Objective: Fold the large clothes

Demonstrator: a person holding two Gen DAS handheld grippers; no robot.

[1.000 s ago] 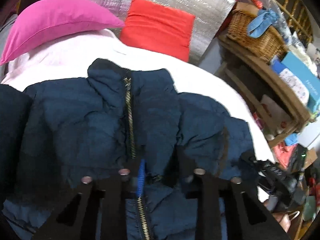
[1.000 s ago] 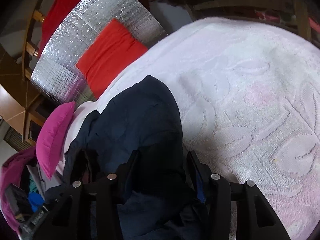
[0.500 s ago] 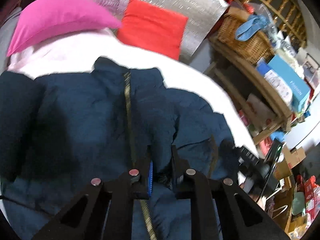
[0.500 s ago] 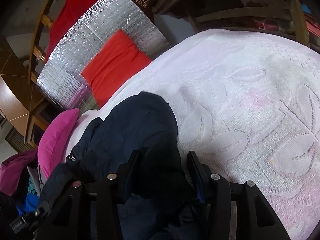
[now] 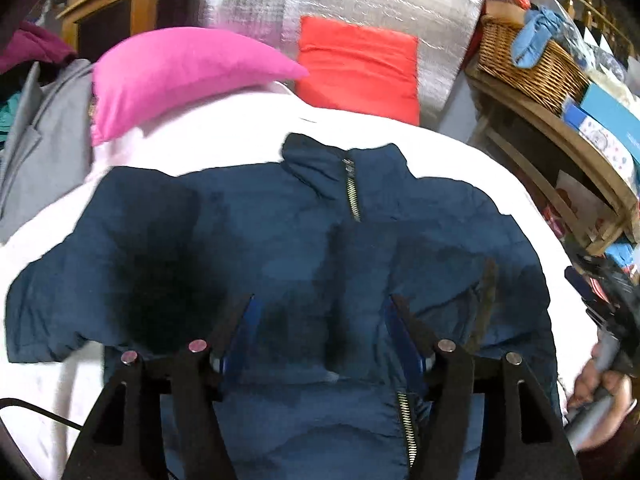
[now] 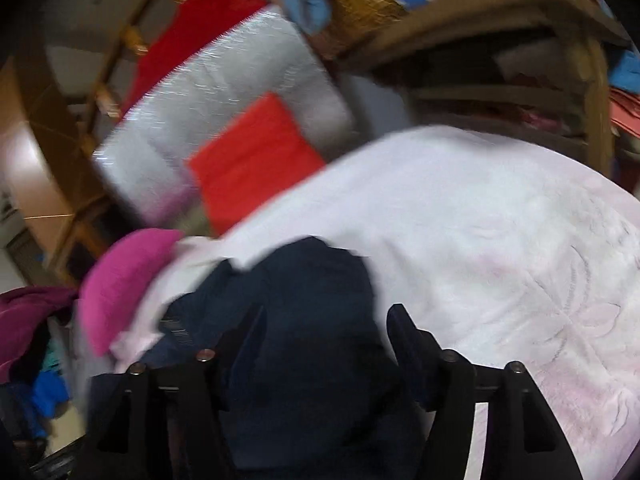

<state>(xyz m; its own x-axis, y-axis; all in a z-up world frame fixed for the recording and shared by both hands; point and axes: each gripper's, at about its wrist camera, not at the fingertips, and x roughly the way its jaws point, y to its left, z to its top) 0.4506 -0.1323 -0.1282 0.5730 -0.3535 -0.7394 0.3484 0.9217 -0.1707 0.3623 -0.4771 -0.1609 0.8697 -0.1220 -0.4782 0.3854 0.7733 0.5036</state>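
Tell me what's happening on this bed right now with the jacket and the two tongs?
A person is folding a navy zip-up jacket spread on a white blanket, using handheld tongs. The left tongs are opening above the jacket's front, with nothing pinched between the fingers. The right tongs are opening too, over a folded-in dark part of the jacket, and that view is blurred. A pink pillow and a red pillow lie beyond the collar.

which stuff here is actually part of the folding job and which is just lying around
Part of the job:
- navy jacket
- white blanket under it
- left claw, jaws opening
- right claw, jaws opening

Just lying about:
- pink pillow
- red cushion
- wicker basket
- grey garment
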